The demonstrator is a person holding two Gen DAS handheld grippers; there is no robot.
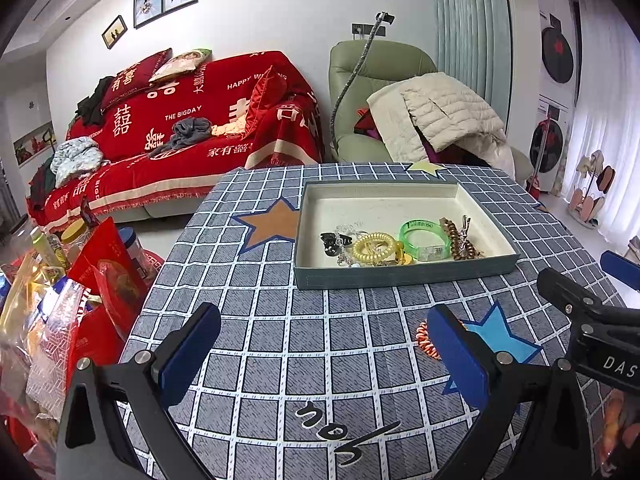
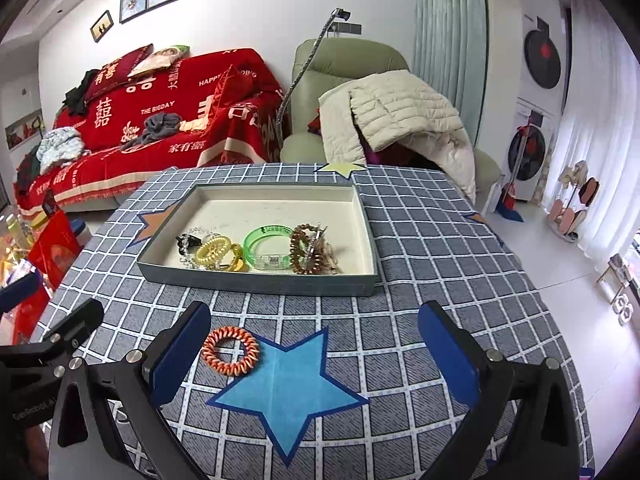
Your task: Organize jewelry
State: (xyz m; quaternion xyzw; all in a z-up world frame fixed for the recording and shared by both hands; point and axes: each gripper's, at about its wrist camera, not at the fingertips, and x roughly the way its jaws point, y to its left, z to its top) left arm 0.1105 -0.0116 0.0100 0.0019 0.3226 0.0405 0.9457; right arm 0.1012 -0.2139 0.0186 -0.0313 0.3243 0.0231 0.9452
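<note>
Grey-blue and nearly full, your tray (image 2: 256, 280) already holds most of the jewelry: from the left, a black clip (image 2: 191, 240), a yellow coil tie (image 2: 214, 255), a green bangle (image 2: 266, 246) and a brown bead bracelet (image 2: 306, 248). By my judgement one piece is left: the orange coil tie (image 2: 231, 350) on the checked cloth (image 2: 400, 320), just beside your right gripper's (image 2: 314, 356) left finger. Both your left gripper (image 1: 326, 358) and the right one are spread wide and carry nothing.
</note>
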